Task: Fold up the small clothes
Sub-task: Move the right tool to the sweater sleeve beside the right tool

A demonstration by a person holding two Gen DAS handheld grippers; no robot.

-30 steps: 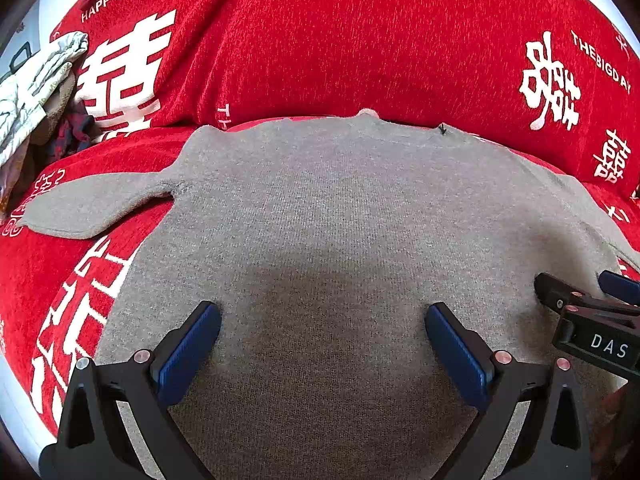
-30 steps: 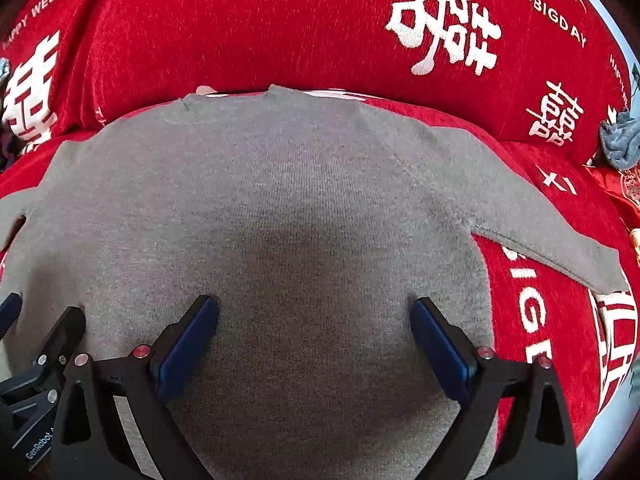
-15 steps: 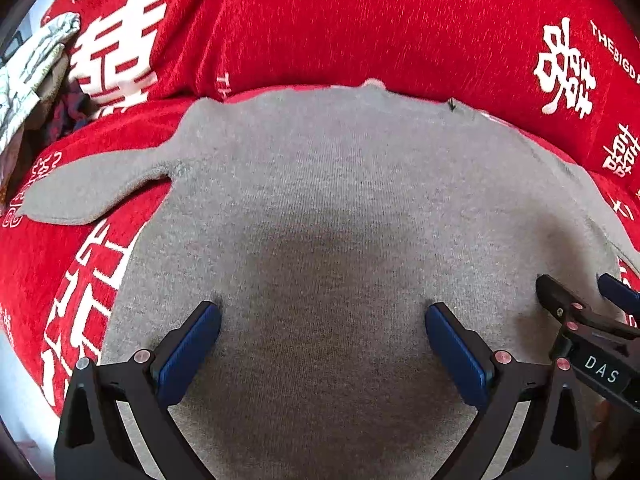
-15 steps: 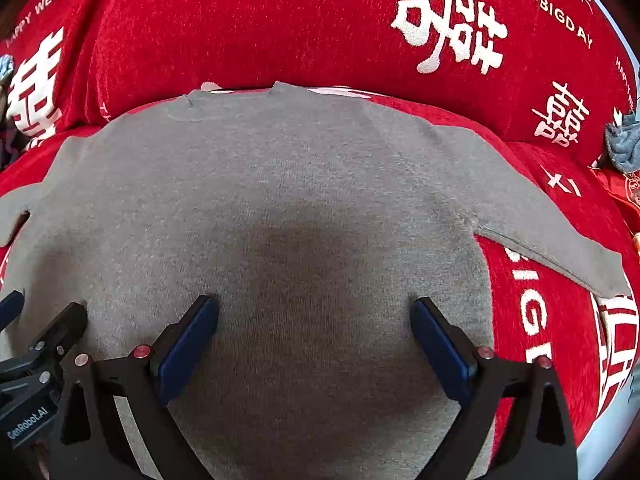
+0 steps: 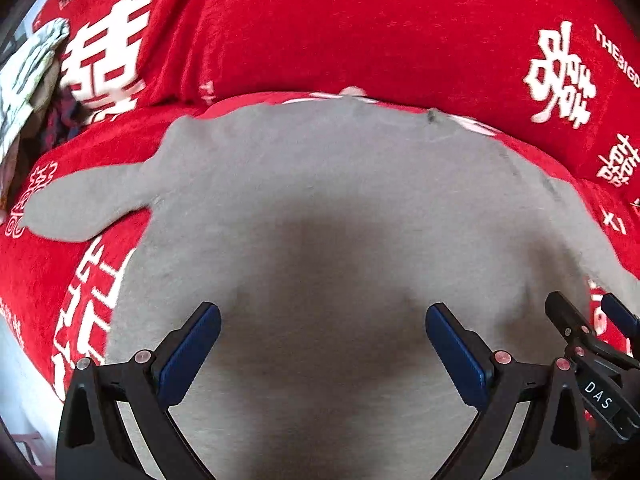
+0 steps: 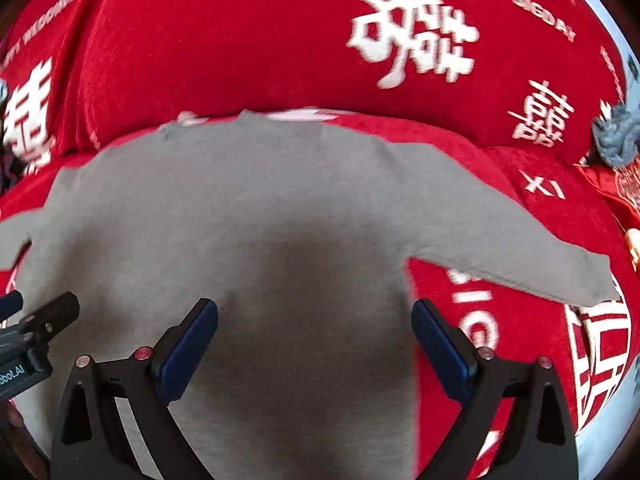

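A red blanket (image 5: 360,32) printed with white characters covers the surface and rises behind it. At the far left edge lies a pale bundle of cloth (image 5: 28,76). A grey sweater (image 5: 320,208) is spread flat on the blanket, its sleeves (image 6: 520,256) reaching out to either side. The left gripper (image 5: 323,338) hangs over the sweater's lower half, jaws spread wide and holding nothing. The right gripper (image 6: 314,336) hangs just beside it, likewise spread and empty. A grey knitted lump (image 6: 616,136) sits at the far right.

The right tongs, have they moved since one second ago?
Yes. The right tongs shifted rightward: the sweater's right edge now lies nearer them.
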